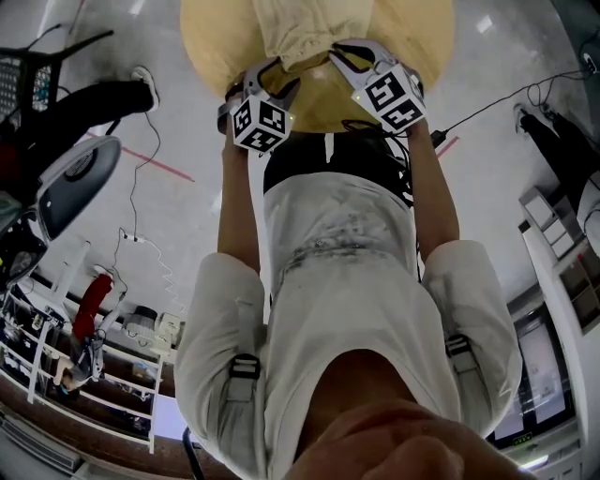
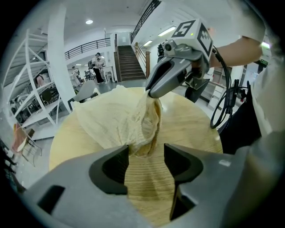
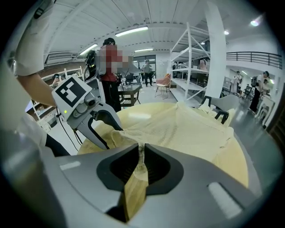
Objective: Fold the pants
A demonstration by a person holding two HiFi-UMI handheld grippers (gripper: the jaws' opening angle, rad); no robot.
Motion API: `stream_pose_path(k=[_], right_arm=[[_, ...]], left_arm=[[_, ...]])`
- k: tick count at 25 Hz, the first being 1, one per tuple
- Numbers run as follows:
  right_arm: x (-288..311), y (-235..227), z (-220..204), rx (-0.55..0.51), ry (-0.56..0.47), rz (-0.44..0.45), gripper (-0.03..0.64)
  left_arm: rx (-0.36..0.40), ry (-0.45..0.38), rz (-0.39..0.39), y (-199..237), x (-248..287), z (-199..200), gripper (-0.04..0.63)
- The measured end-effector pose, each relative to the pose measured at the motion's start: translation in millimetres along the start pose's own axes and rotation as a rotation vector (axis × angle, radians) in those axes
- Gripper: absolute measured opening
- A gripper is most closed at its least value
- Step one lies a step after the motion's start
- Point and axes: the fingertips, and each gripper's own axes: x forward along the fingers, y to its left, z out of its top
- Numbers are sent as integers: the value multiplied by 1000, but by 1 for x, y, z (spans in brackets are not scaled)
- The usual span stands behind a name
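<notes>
Cream pants (image 1: pixel 295 28) lie spread on a round wooden table (image 1: pixel 216 37), with a bunched edge at the near side. My left gripper (image 1: pixel 277 80) sits at that edge. In the left gripper view its jaws (image 2: pixel 146 151) stand open, with the cloth's fold (image 2: pixel 142 133) just at the tips and not pressed. My right gripper (image 1: pixel 342 56) is beside it, shut on a pinch of the pants (image 3: pixel 187 129) that stands up between its pads (image 3: pixel 141 153). The left gripper view shows the right gripper (image 2: pixel 150 92) lifting that fold. In the right gripper view the left gripper (image 3: pixel 112 137) is open.
The person stands against the table's near rim (image 2: pixel 191 124). A black cable (image 2: pixel 222 107) hangs at the right arm. An ironing board (image 1: pixel 75 183) and cables lie on the floor to the left. White shelving racks (image 3: pixel 191 62), chairs, stairs (image 2: pixel 129 62) and people are far off.
</notes>
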Motion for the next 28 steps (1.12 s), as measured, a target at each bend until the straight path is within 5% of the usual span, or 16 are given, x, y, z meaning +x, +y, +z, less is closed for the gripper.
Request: stream_pose_path(k=[10, 28], right_arm=[[-4, 2, -4, -3, -7, -1, 48], [-25, -20, 22, -25, -35, -31, 48]], left_arm=[[-45, -52, 84, 13, -4, 8, 72], [-104, -129, 53, 41, -34, 53, 52]])
